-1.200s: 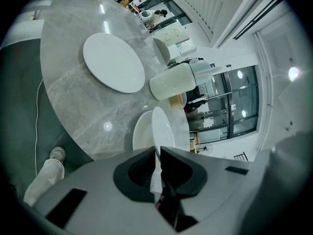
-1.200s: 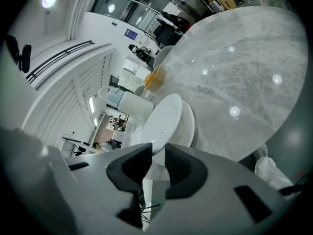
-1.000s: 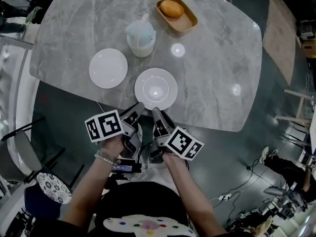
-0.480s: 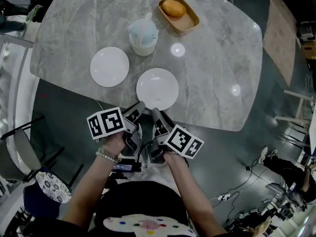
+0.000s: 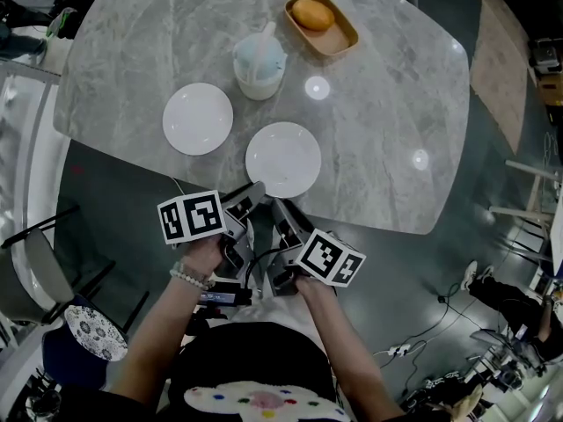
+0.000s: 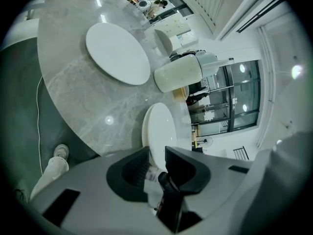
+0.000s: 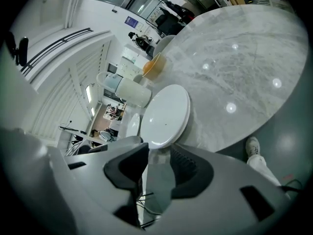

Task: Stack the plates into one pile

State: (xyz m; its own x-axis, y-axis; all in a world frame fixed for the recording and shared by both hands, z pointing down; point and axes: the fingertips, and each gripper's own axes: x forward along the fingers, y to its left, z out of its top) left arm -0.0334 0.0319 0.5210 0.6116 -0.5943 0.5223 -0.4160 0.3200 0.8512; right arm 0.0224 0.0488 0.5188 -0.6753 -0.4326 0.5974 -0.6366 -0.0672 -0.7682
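Nearest the person, the left gripper [image 5: 252,192] and the right gripper [image 5: 281,209] are held side by side just short of the table's [image 5: 387,130] near edge, both pointing up and across it. The left gripper's jaws are seen in its own view to stand a narrow gap apart, having just been opening, with nothing gripped between them. The right gripper's jaws stand wider apart, also just opened further, and likewise empty.

The near plate [image 5: 283,159] lies just beyond both sets of tips, by the table edge, untouched. The far plate [image 5: 198,119] lies beyond it and to the left, apart from it. Both are set flat, face up; being round, they have no long axis and no direction.

Only in the head view is the whole layout shown: behind the plates a pale cup [image 5: 259,67], then a wooden tray [image 5: 341,40] holding an orange-brown piece of food [image 5: 312,13]. In the left gripper view both plates are seen; in the right gripper view the near plate fills the space ahead of the jaws and the far one is a sliver. A shoe [image 6: 61,152] on the floor is shown only in the gripper views.
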